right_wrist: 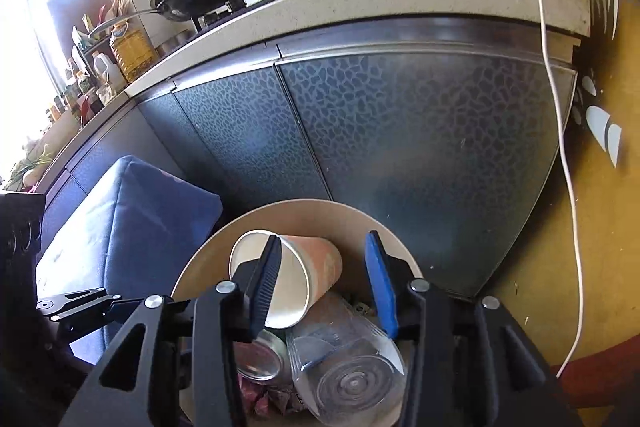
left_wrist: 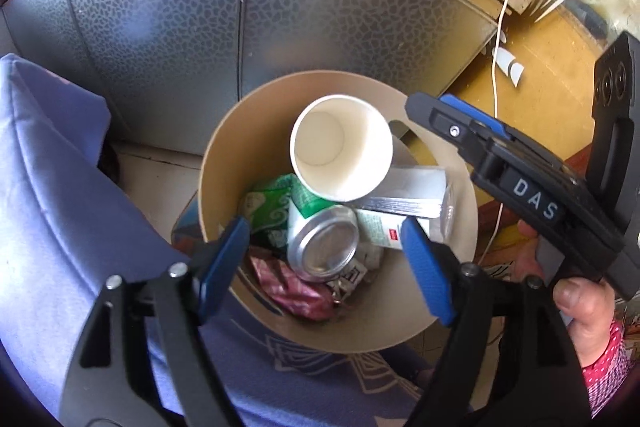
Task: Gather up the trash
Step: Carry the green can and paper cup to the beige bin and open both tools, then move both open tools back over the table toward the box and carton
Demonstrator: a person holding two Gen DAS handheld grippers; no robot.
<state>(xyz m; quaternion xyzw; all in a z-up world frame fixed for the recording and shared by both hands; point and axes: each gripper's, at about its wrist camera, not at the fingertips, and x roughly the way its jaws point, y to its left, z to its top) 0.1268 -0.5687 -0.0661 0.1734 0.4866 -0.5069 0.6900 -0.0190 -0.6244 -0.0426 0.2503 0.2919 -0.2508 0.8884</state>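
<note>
Bin [left_wrist: 224, 163] holds paper cup [left_wrist: 344, 147], can [left_wrist: 324, 247], wrappers.

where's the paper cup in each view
Left wrist: paper cup sits centre frame, mouth facing the camera, atop the trash in the bin.
Right wrist: paper cup is low and centre, on its side, partly behind the left finger of the right gripper.
Shared landmark: the silver can just below the cup.
</note>
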